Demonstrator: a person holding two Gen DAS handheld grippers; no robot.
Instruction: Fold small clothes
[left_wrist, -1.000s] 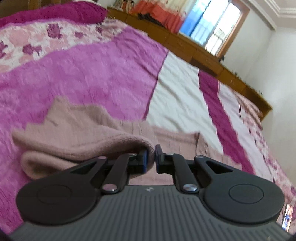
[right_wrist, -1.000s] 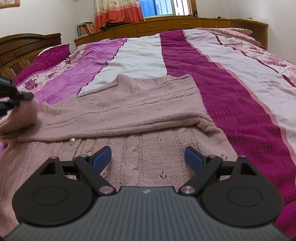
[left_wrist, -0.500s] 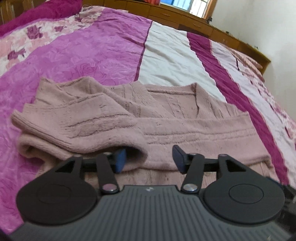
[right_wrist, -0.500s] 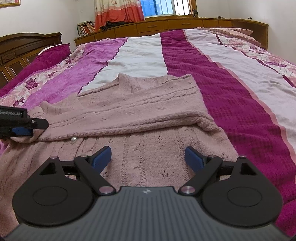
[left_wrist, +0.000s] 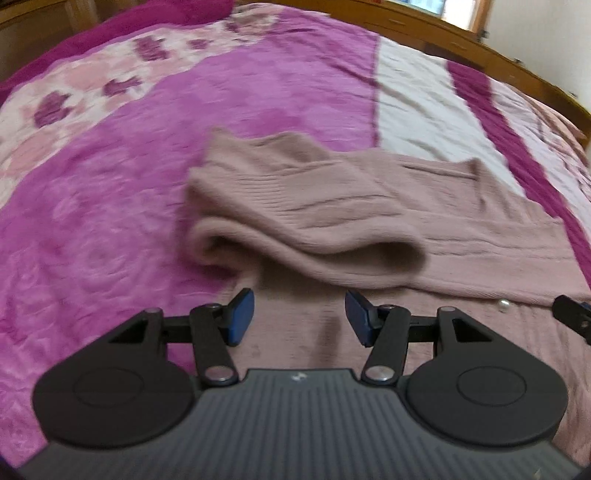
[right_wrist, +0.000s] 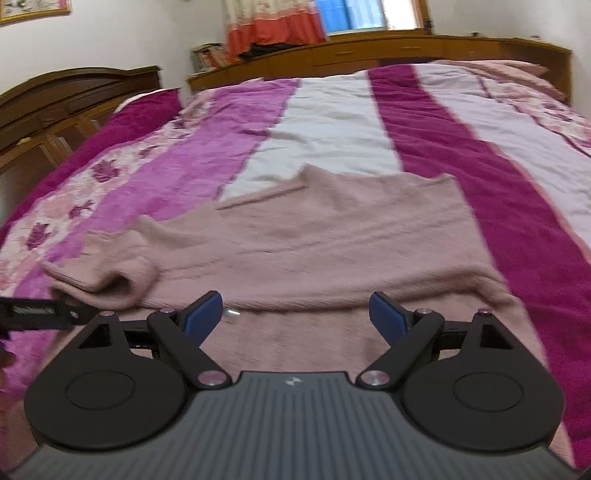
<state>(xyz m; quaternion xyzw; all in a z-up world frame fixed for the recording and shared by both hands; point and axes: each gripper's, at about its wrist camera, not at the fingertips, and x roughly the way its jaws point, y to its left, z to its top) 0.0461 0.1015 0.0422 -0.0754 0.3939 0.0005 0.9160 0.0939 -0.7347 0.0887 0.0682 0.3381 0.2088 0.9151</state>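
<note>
1. Your left gripper (left_wrist: 299, 319) is released: its two blue pads stand well apart and nothing lies between them. It hangs just above the near part of the pink knit sweater (left_wrist: 369, 221).
2. Your right gripper (right_wrist: 297, 315) is likewise released, jaws spread wide and empty, over the sweater's (right_wrist: 332, 240) near portion.
3. The sweater lies on the bed (left_wrist: 110, 203), across the striped cover of magenta, white and deep crimson bands. Most of it sits on the magenta and white bands, with its far edge reaching the white stripe (right_wrist: 332, 136).
4. A sleeve (left_wrist: 303, 229) is laid over the body of the sweater. Its folded end forms a soft rounded roll just ahead of your left gripper, touching neither pad.
5. From the right wrist view, that same rolled sleeve end (right_wrist: 122, 277) sits to the left, with the tip of your left gripper showing just beside it at the frame's edge.
6. A small pearl-like button (left_wrist: 504, 304) rests on the knit close to the lower edge of the folded layer.
7. Both views are motion-blurred, so the finer knit pattern cannot be made out.
8. A wooden headboard (right_wrist: 74, 96) and a low wooden cabinet (right_wrist: 406, 51) border the bed.
</note>
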